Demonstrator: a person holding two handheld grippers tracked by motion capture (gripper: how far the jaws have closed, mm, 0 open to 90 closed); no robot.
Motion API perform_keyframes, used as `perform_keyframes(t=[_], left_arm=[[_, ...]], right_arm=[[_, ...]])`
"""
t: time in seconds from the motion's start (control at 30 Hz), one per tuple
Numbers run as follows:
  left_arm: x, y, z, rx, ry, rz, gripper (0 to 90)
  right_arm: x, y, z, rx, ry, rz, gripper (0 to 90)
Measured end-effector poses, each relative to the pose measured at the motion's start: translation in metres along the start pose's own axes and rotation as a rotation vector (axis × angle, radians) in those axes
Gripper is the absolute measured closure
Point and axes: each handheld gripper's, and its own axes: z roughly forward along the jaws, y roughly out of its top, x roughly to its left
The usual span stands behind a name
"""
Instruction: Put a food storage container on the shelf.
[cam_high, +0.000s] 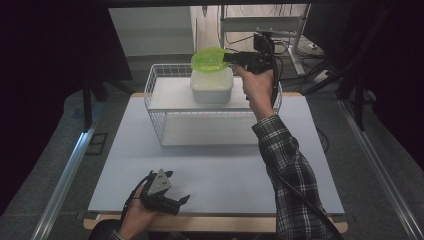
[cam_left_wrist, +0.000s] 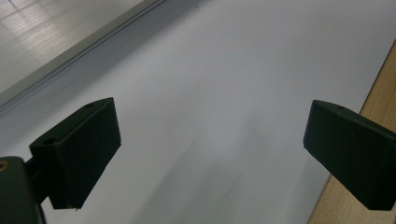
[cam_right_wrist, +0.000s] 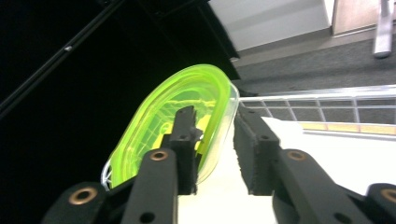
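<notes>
Right claw (cam_right_wrist: 215, 140): our jaws straddle green lid (cam_high: 209, 59), slack, pads not pressing. Risk: lid slides off white tub (cam_high: 212, 86) into wire basket (cam_high: 150, 87).

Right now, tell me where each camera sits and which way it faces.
High view: above the person's side, facing forward and down at the table; both forearms enter from below.
Left gripper view: rides the left gripper, facing bare tabletop between open fingers.
Right gripper view: rides the right gripper, facing the green lid.
Shared: high and right views both show the lid and wire basket.
</notes>
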Motion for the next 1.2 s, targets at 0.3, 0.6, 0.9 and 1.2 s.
perform_keyframes(t=[0.3, 0.6, 0.9, 1.2], left_arm=[[-0.001, 0.000, 0.000, 0.003, 0.003, 0.005, 3.6], [0.000, 0.000, 0.000, 0.002, 0.002, 0.003, 3.6], [0.001, 0.000, -0.001, -0.010, -0.009, -0.024, 3.5], [0.002, 0.001, -0.002, -0.009, -0.016, -0.041, 3.2]], right_arm=[[-0.003, 0.000, 0.002, 0.003, -0.031, -0.041, 60.2], [0.004, -0.001, -0.002, -0.001, -0.023, -0.154, 33.6], [0.001, -0.015, -0.018, 0.011, -0.028, -0.275, 24.0], [-0.001, -0.034, -0.036, 0.003, -0.021, -0.349, 19.9]])
